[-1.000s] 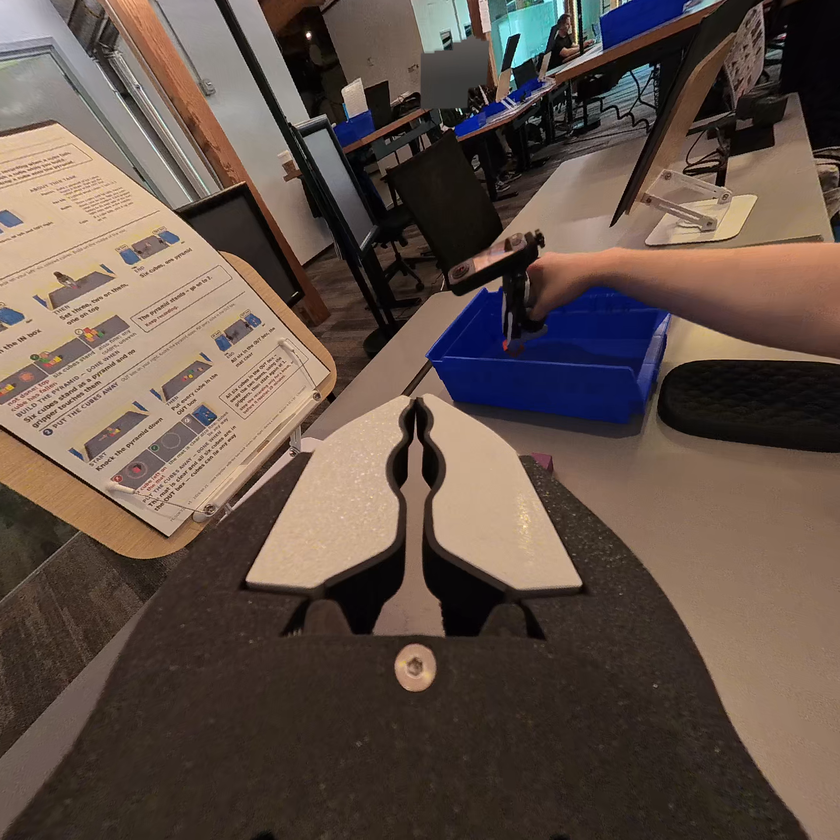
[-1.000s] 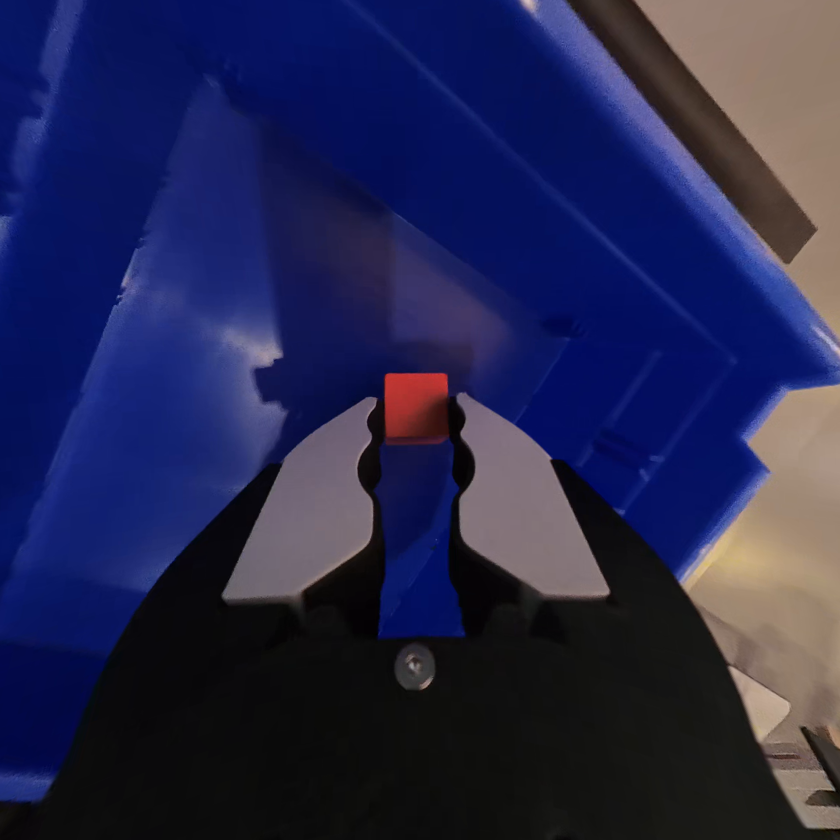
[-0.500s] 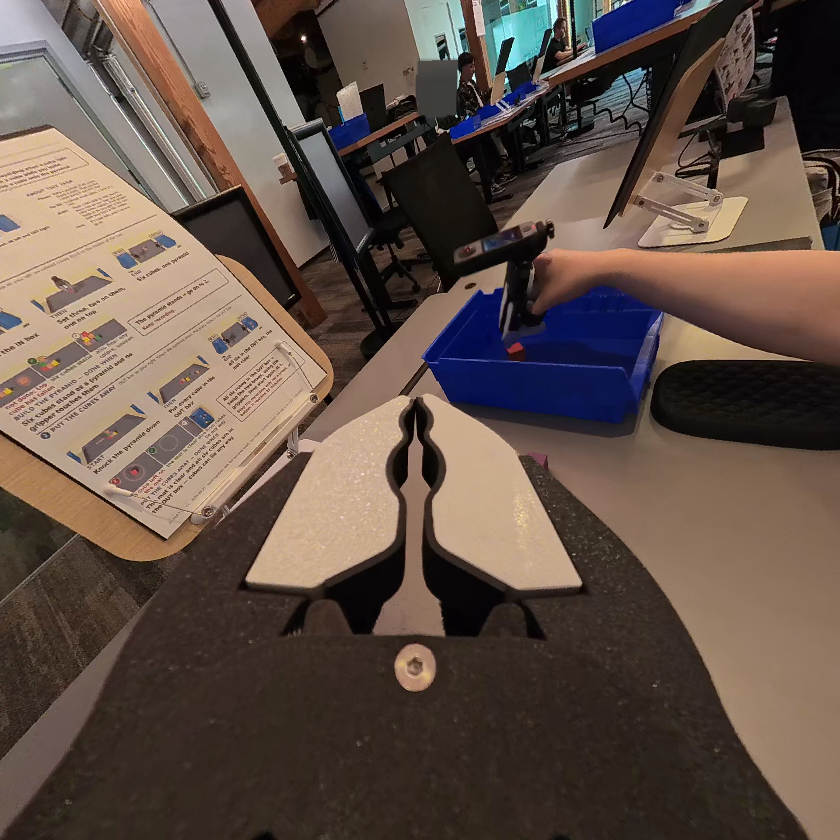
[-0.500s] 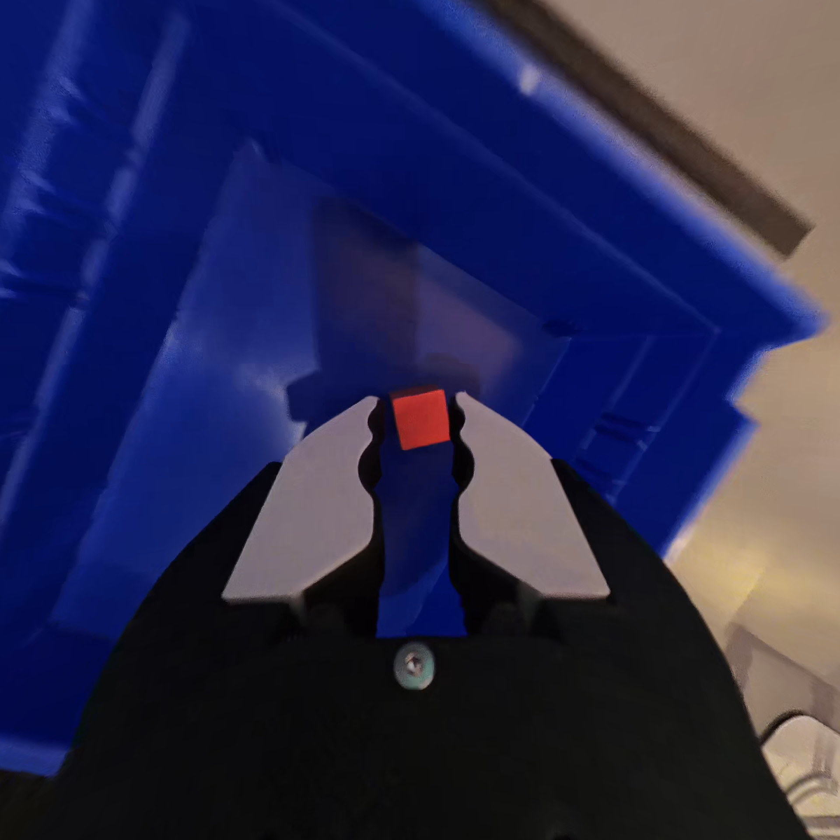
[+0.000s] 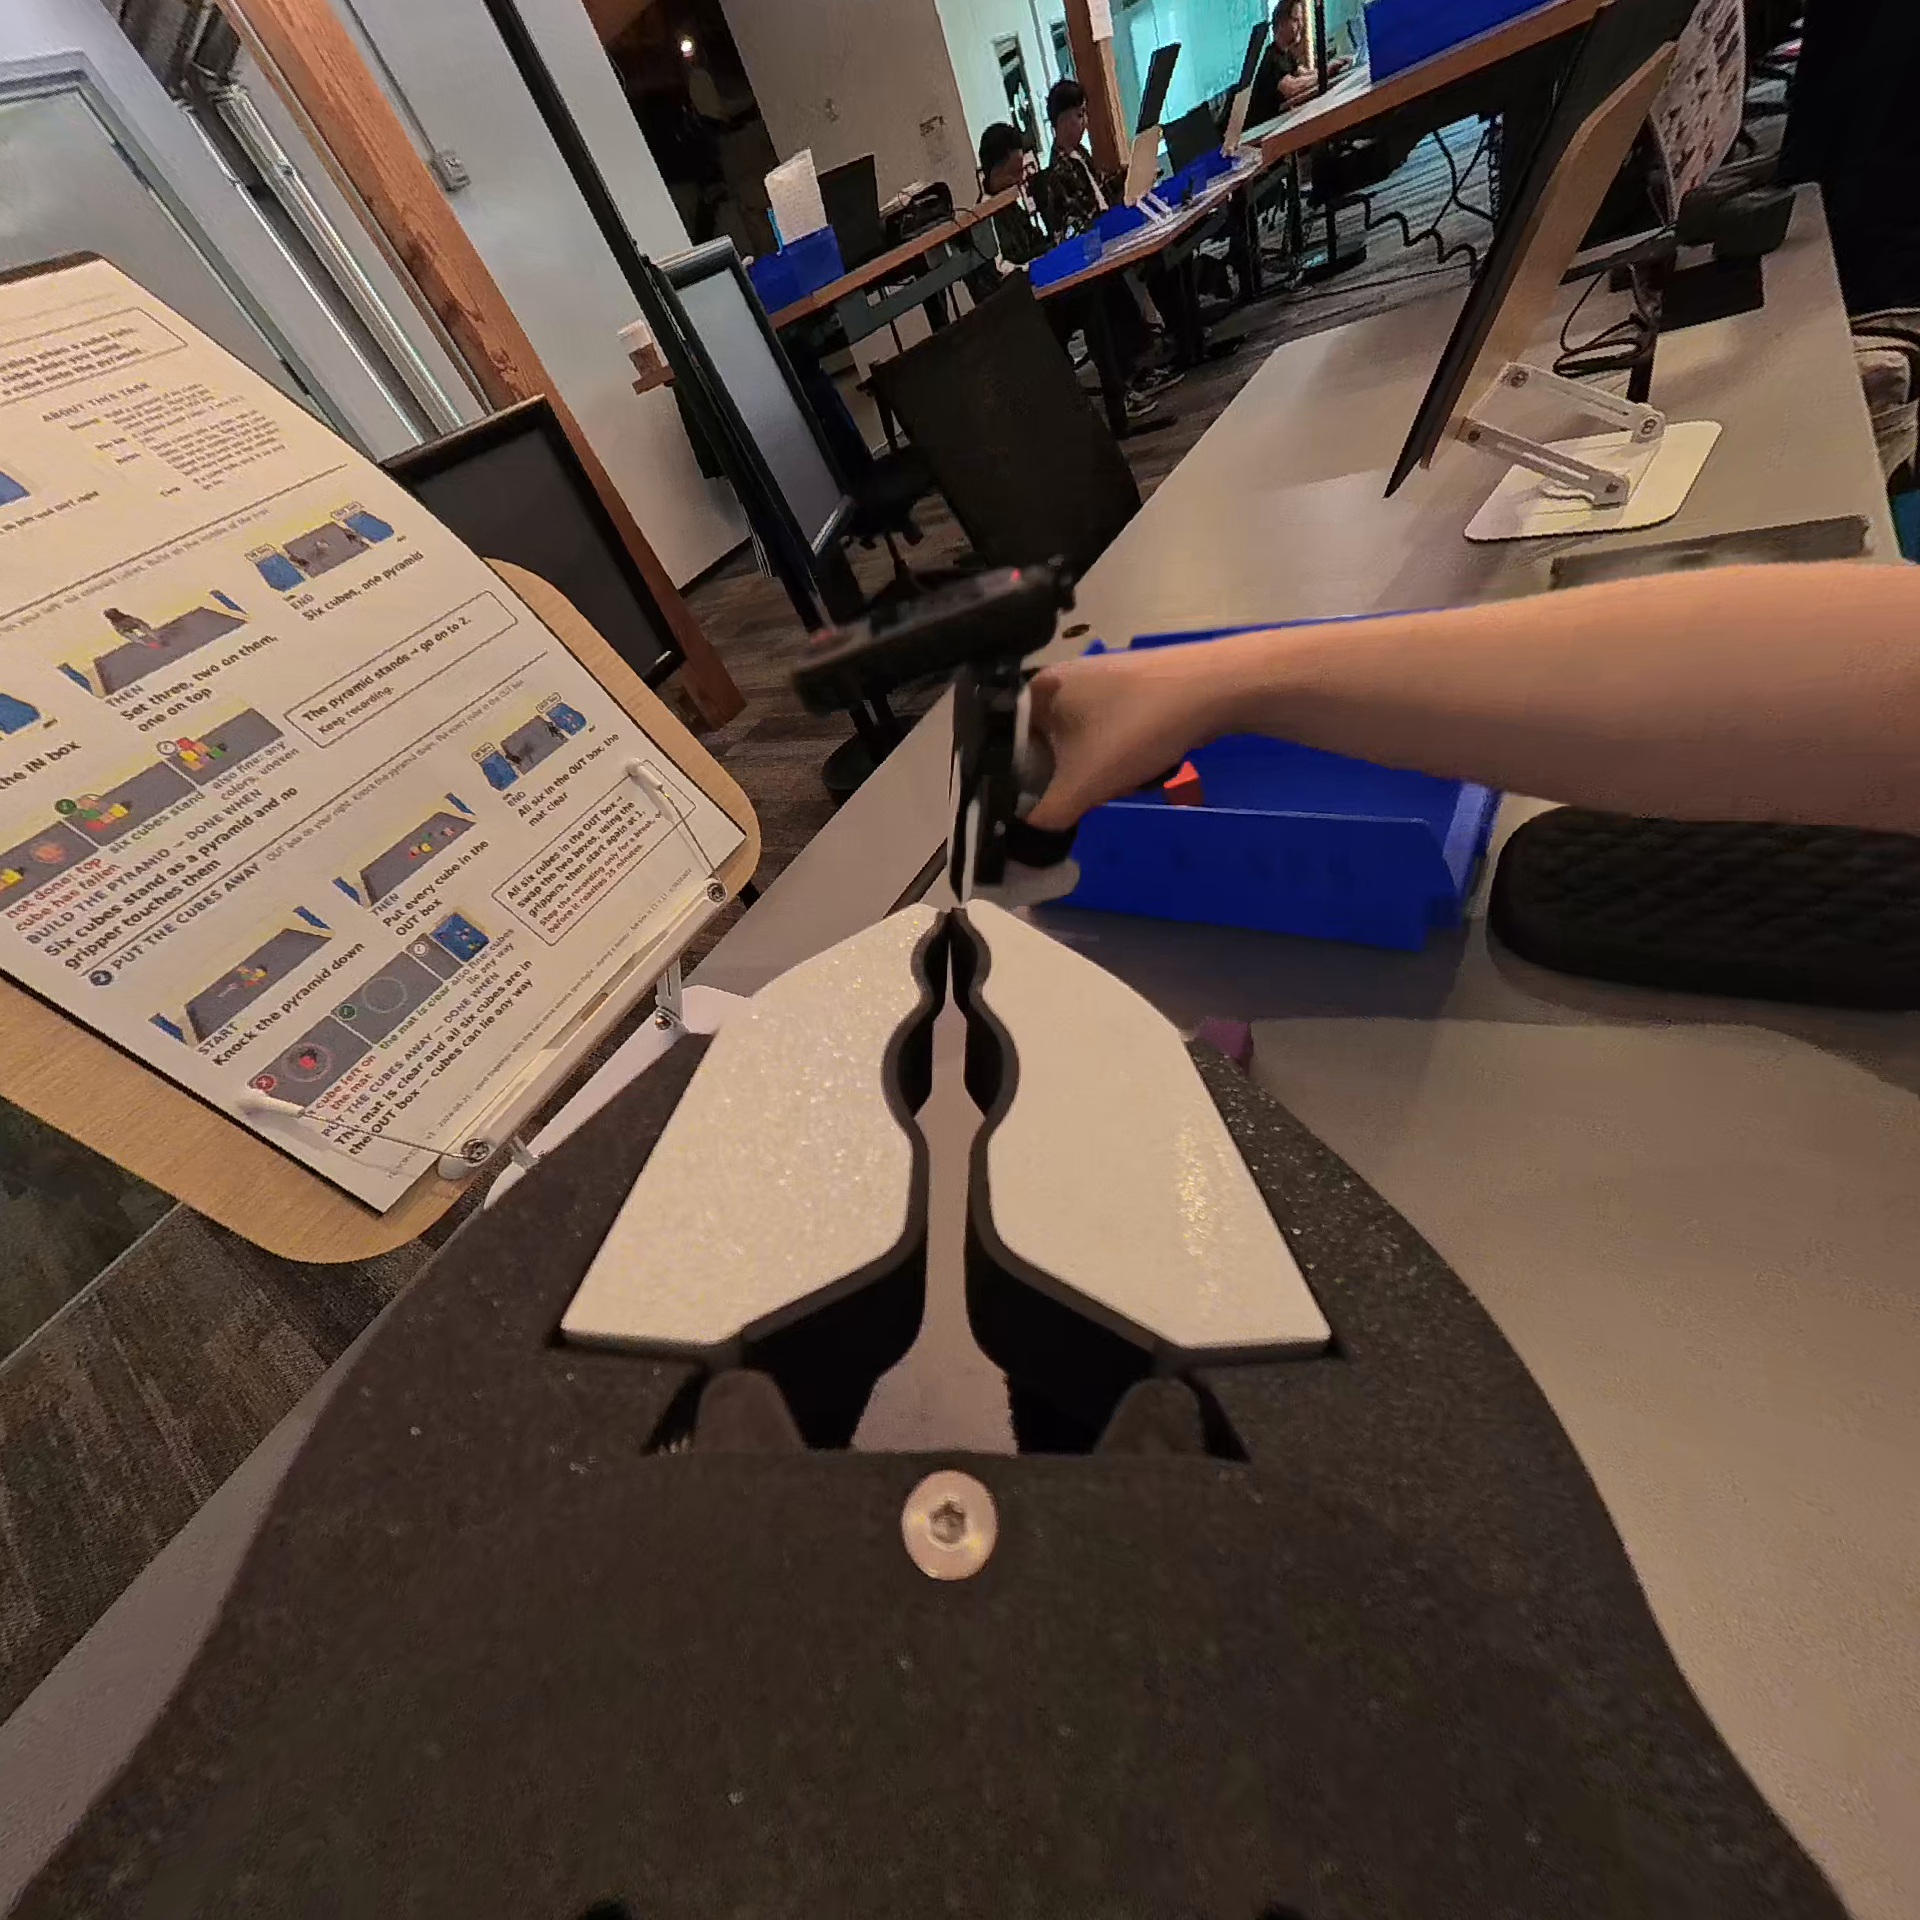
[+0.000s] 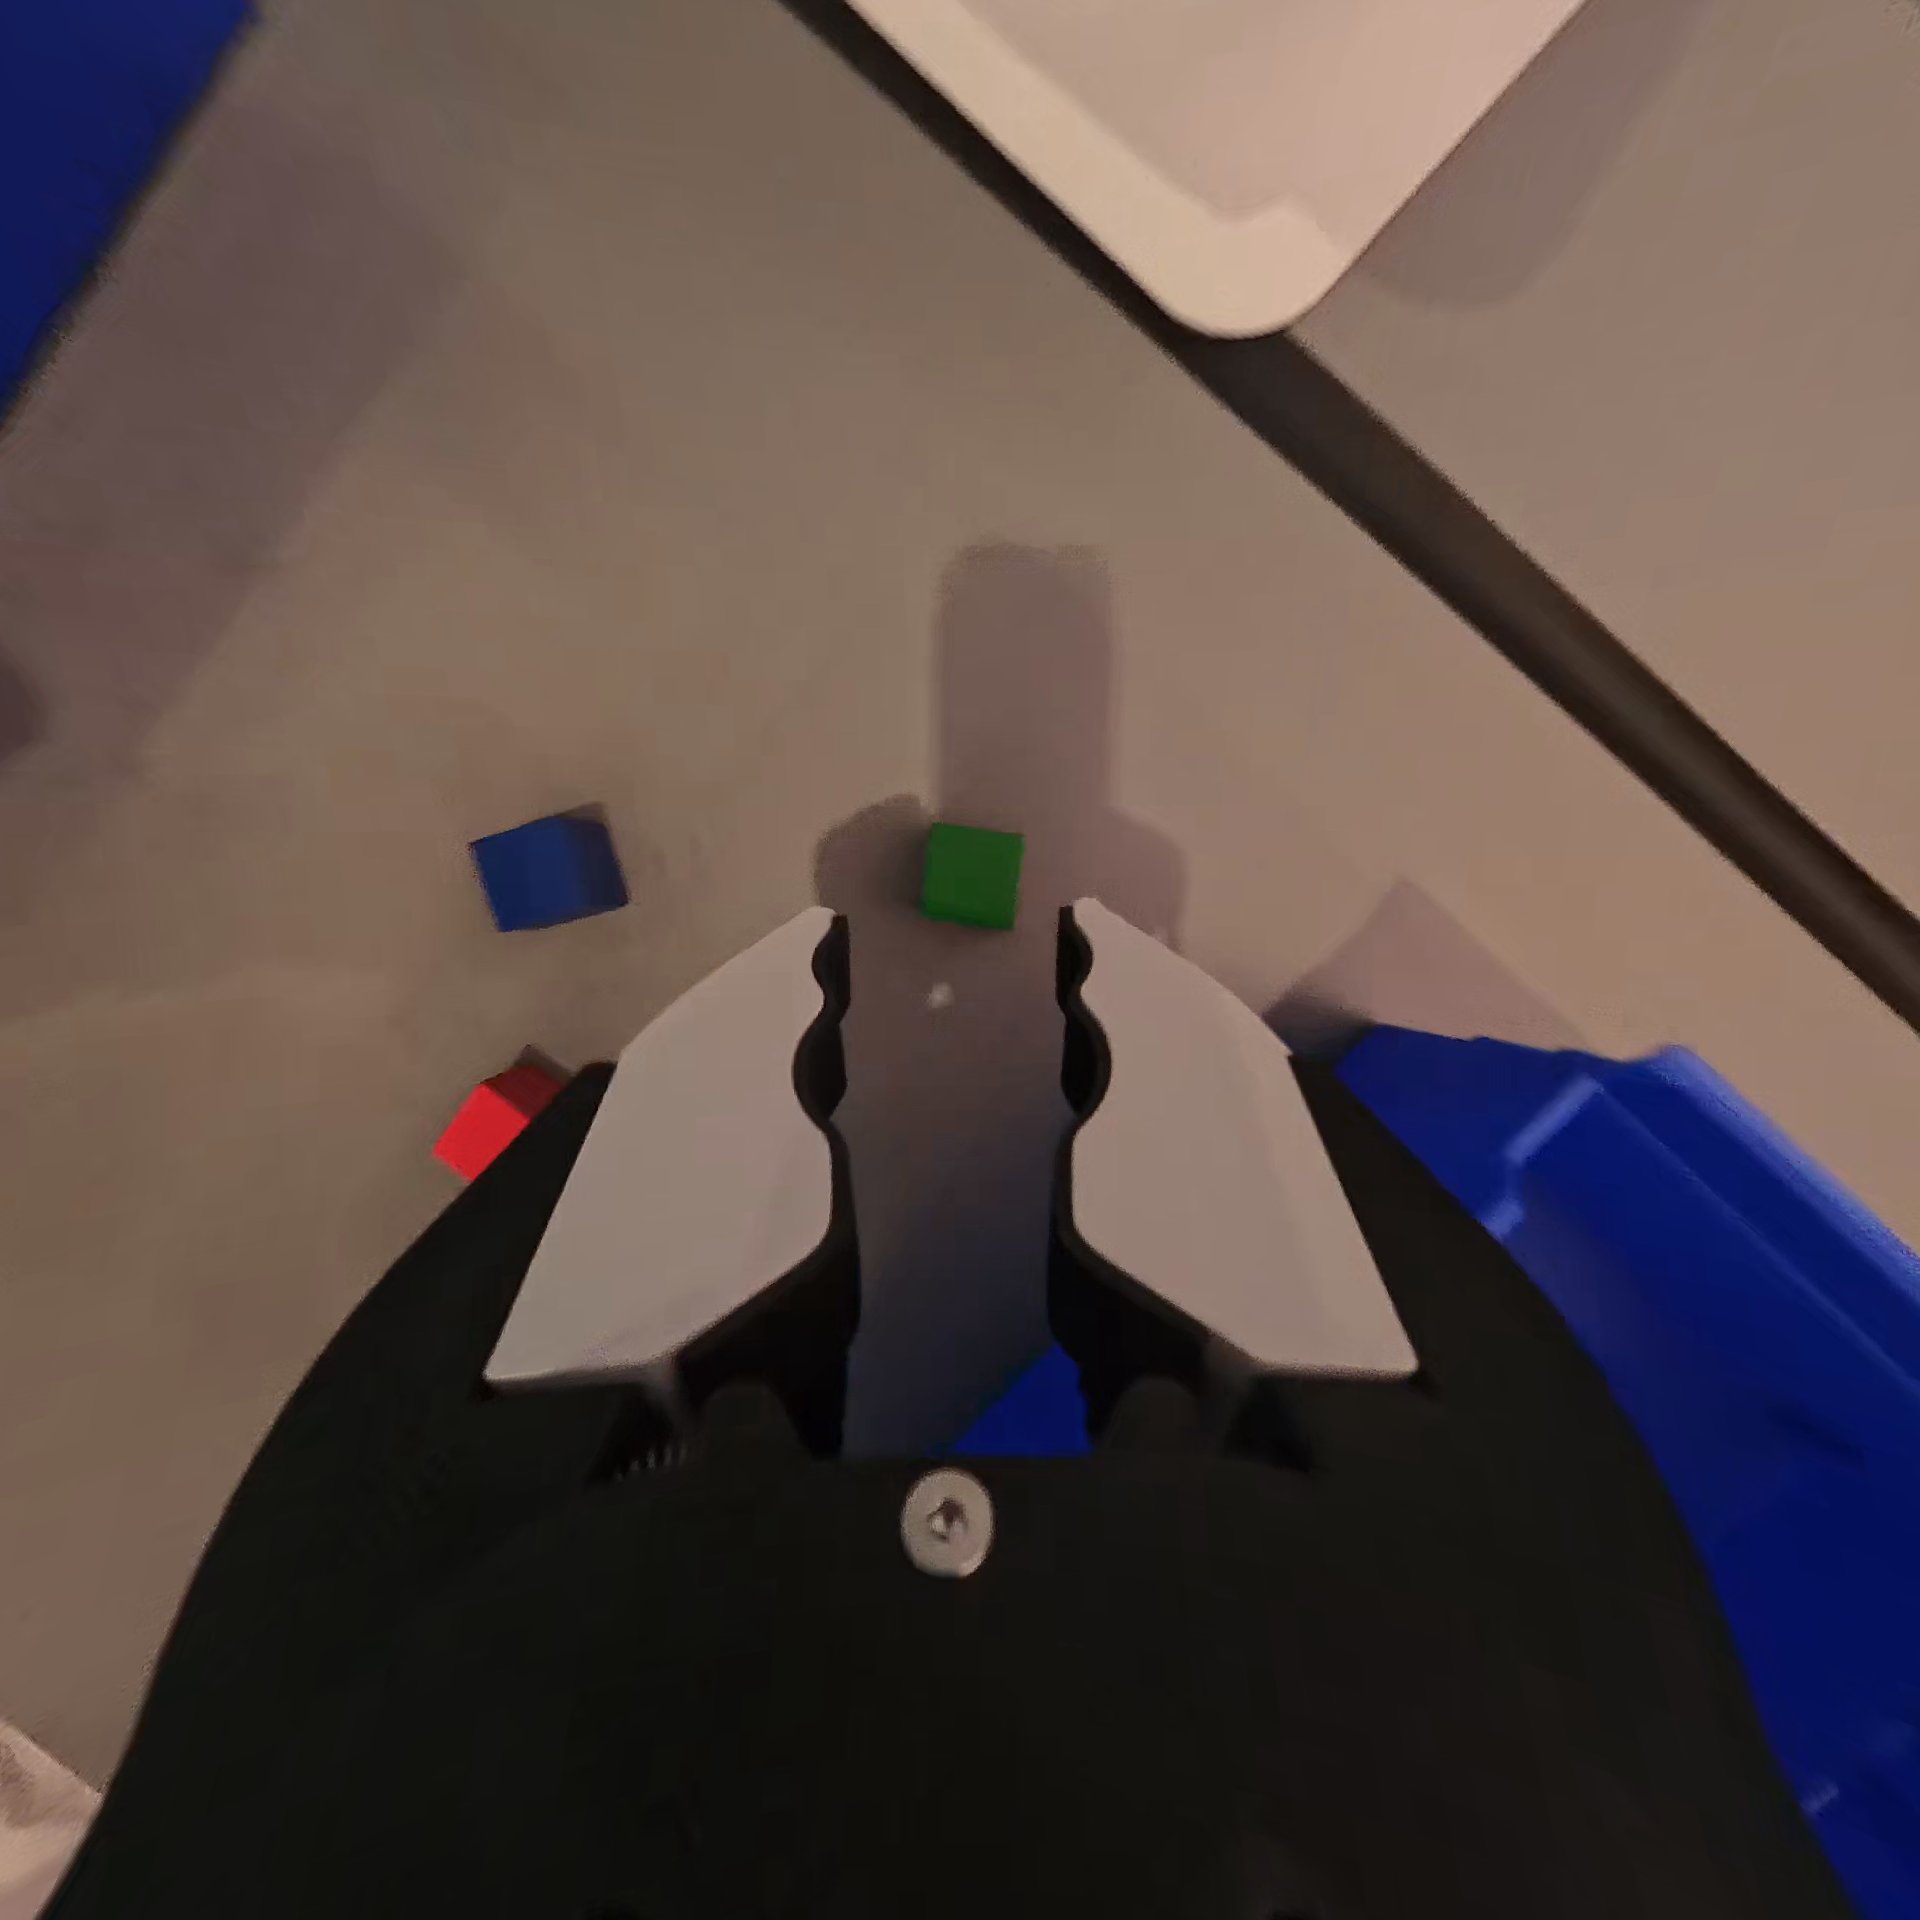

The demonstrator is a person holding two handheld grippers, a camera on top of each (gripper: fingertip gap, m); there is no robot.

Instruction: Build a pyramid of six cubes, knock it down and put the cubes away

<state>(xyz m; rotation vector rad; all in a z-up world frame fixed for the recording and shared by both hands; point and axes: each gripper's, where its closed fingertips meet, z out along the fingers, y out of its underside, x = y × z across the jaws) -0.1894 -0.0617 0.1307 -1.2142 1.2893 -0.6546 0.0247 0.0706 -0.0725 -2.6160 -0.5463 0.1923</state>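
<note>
We see an open-plan office: long wood-topped desks (image 5: 1434,62) with dark flat monitors (image 5: 1153,83), black mesh chairs (image 5: 997,436), and seated people (image 5: 1070,156) working.

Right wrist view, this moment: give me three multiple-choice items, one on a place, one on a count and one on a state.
1. Where does the green cube lie?
A. on the grey table, just ahead of the right tongs
B. inside the blue bin
C. on top of the blue cube

2. How many cubes show loose on the table in the right wrist view?
A. one
B. three
C. six

3. How do the right tongs stand?
A. shut on a red cube
B. shut and empty
C. open and empty

Answers:
1 A, the green cube sits on bare table past the fingertips.
2 B, green, blue and a red cube lie apart.
3 C, the table shows through a wide gap between the fingers.
</note>
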